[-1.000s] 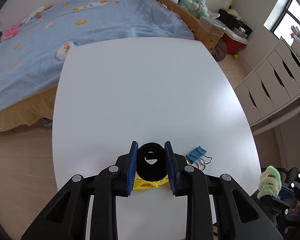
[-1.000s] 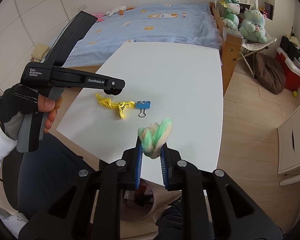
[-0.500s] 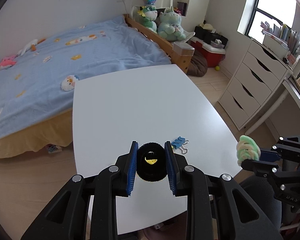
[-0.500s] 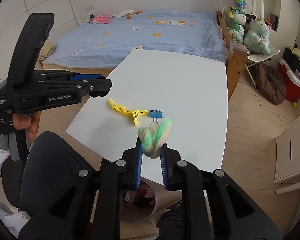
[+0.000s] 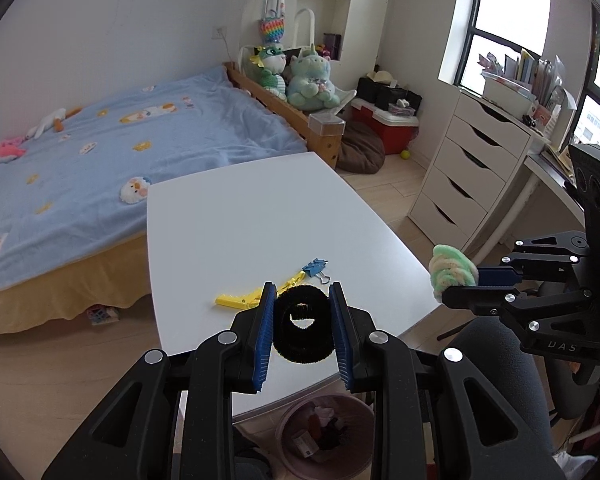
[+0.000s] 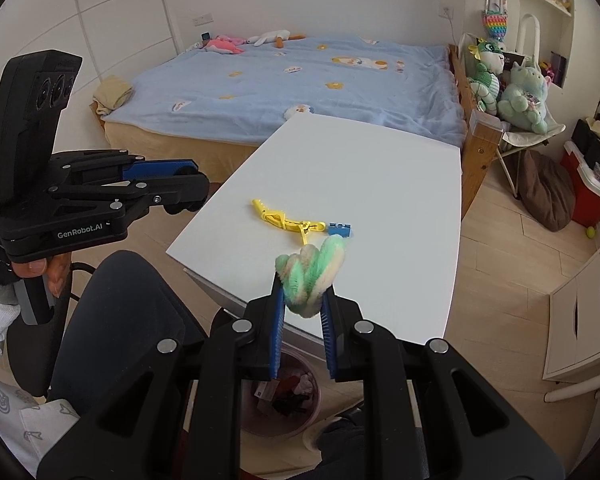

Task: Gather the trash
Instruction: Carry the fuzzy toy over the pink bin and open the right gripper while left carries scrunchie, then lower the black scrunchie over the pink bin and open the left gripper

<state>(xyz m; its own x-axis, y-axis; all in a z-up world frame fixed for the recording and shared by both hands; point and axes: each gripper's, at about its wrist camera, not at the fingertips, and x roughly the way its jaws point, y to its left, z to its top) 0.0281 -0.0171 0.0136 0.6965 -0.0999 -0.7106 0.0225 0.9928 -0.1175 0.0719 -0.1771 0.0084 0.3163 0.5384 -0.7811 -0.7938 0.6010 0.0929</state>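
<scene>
Fuzzy black ring (image 5: pixel 303 328), fluffy green-cream scrunchie (image 6: pixel 310 276)

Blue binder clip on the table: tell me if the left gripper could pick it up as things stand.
Probably not yet. The left gripper is shut on a black hair tie, so its jaws are full. The path to the blue binder clip on the white table looks clear once that is dropped.

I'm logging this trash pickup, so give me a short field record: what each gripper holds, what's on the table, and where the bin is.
left gripper: shut on black scrunchie
right gripper: shut on green-and-cream scrunchie
on white table: yellow clip, blue binder clip
trash bin: on floor under table's near edge, already holding trash
</scene>
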